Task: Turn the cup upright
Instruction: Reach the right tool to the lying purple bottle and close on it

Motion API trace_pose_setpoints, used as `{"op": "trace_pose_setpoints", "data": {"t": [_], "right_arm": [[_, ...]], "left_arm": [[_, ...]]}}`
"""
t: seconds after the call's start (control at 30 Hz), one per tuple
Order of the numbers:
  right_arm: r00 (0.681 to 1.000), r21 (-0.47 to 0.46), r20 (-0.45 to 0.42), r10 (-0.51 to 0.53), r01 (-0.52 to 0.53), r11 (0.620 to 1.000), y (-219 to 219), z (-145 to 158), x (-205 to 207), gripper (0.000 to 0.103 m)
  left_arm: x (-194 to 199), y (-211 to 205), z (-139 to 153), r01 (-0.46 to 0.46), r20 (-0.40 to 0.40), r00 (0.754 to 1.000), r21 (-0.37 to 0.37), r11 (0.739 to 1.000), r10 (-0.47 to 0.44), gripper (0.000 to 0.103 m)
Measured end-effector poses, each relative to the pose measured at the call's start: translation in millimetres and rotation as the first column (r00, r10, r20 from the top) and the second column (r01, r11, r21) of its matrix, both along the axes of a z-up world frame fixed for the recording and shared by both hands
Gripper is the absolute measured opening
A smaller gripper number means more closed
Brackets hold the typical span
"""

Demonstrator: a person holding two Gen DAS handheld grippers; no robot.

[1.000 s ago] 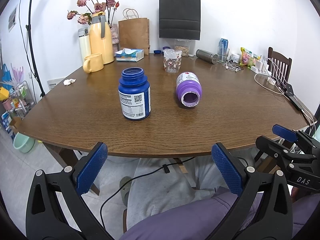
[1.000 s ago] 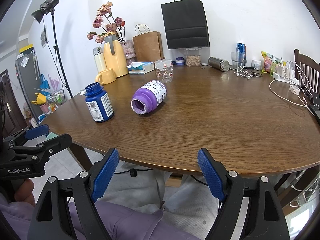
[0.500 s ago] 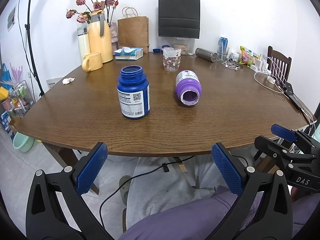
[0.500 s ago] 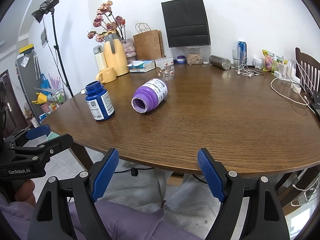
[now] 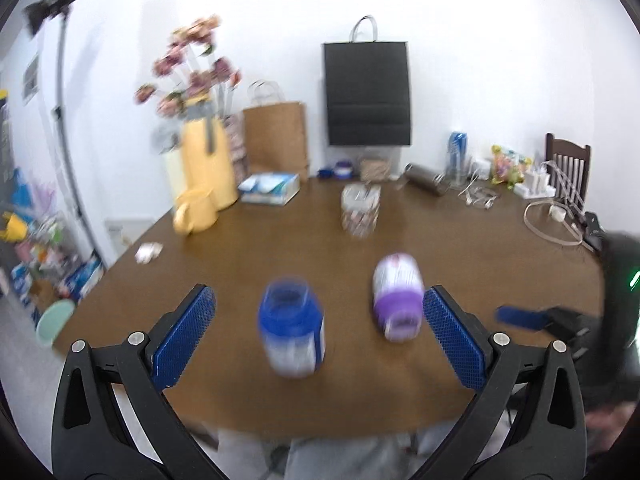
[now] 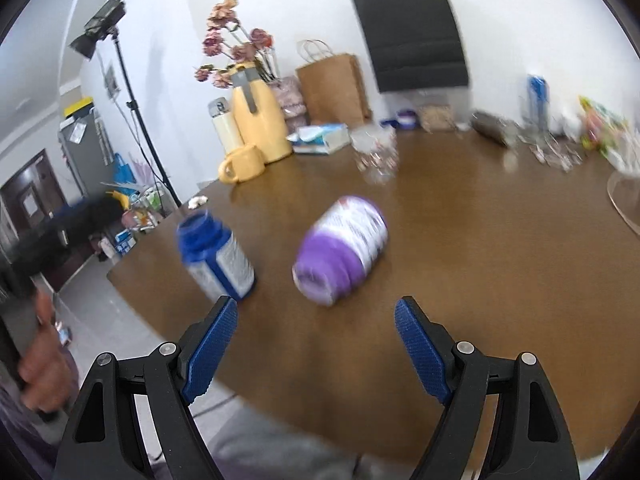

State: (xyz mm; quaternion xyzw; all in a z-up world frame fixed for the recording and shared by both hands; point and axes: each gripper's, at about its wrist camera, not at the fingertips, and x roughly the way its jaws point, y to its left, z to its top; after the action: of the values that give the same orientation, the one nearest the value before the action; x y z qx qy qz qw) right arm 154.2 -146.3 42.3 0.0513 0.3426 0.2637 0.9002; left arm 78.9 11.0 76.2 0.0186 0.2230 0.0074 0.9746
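Note:
A purple container [image 5: 396, 300] lies on its side on the brown table [image 5: 280, 248], its open mouth toward the near edge. Left of it a blue bottle [image 5: 292, 328] stands upright without a lid. My left gripper [image 5: 318, 298] is open above the near table edge, with the blue bottle between and beyond its fingertips. My right gripper [image 6: 316, 306] is open too, just short of the purple container [image 6: 340, 248], and the blue bottle [image 6: 216, 252] is off its left fingertip. Both views are blurred by motion. Neither gripper touches anything.
Farther back stand a glass cup [image 5: 360, 212], a yellow mug [image 5: 194, 216], a yellow jug [image 5: 208, 164] with flowers, a tissue box [image 5: 270, 188], paper bags and a metal flask [image 5: 426, 178]. Cables [image 5: 552, 224] and a chair [image 5: 568, 164] are at the right.
Both grippers have risen and moved forward from below the table edge to over it, closer to the two containers. The containers have not shifted on the table.

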Motion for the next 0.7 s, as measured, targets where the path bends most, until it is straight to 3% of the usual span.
{"op": "trace_pose_setpoints", "data": {"t": [0.2, 0.23, 0.27, 0.3, 0.37, 0.43, 0.53, 0.57, 0.63, 0.7], "right_arm": [[0.996, -0.038, -0.074, -0.059, 0.056, 0.998, 37, -25, 68, 0.085], [0.995, -0.041, -0.085, -0.058, 0.055, 0.998, 39, -31, 76, 0.08], [0.995, -0.049, -0.086, -0.058, 0.054, 0.997, 39, -34, 80, 0.067], [0.996, -0.056, -0.081, -0.042, 0.038, 0.998, 38, -35, 84, 0.066], [0.996, -0.07, -0.073, -0.043, 0.038, 0.997, 29, -34, 89, 0.062], [0.997, -0.089, -0.062, -0.043, 0.037, 0.995, 18, -31, 95, 0.056], [0.999, -0.136, -0.037, -0.001, -0.004, 0.991, 5, -26, 101, 0.05], [0.999, -0.154, -0.034, 0.009, -0.014, 0.988, 1, -25, 105, 0.05], [0.999, -0.186, -0.032, 0.033, -0.039, 0.982, -10, -25, 112, 0.05], [0.999, -0.208, -0.034, 0.041, -0.047, 0.977, -18, -23, 116, 0.05]], "left_arm": [[107, -8, 8, -0.056, -0.129, 0.99, 0.083, 0.995, 0.066, 0.103], [124, -11, 8, -0.045, -0.163, 0.985, 0.088, 0.995, 0.059, 0.102], [143, -14, 8, -0.06, -0.192, 0.978, 0.106, 0.993, 0.079, 0.103], [157, -18, 8, -0.062, -0.208, 0.974, 0.135, 0.989, 0.09, 0.103], [190, -28, 6, 0.011, -0.289, 0.957, 0.169, 0.985, 0.039, 0.103], [211, -32, 3, 0.032, -0.359, 0.933, 0.164, 0.986, 0.029, 0.103], [235, -49, -1, 0.127, -0.418, 0.907, 0.144, 0.981, -0.056, 0.103], [244, -61, -4, 0.182, -0.426, 0.901, 0.189, 0.965, -0.086, 0.103], [253, -85, -14, 0.224, -0.403, 0.911, 0.313, 0.923, -0.085, 0.103], [255, -105, -22, 0.296, -0.387, 0.912, 0.383, 0.875, -0.139, 0.103]]}}
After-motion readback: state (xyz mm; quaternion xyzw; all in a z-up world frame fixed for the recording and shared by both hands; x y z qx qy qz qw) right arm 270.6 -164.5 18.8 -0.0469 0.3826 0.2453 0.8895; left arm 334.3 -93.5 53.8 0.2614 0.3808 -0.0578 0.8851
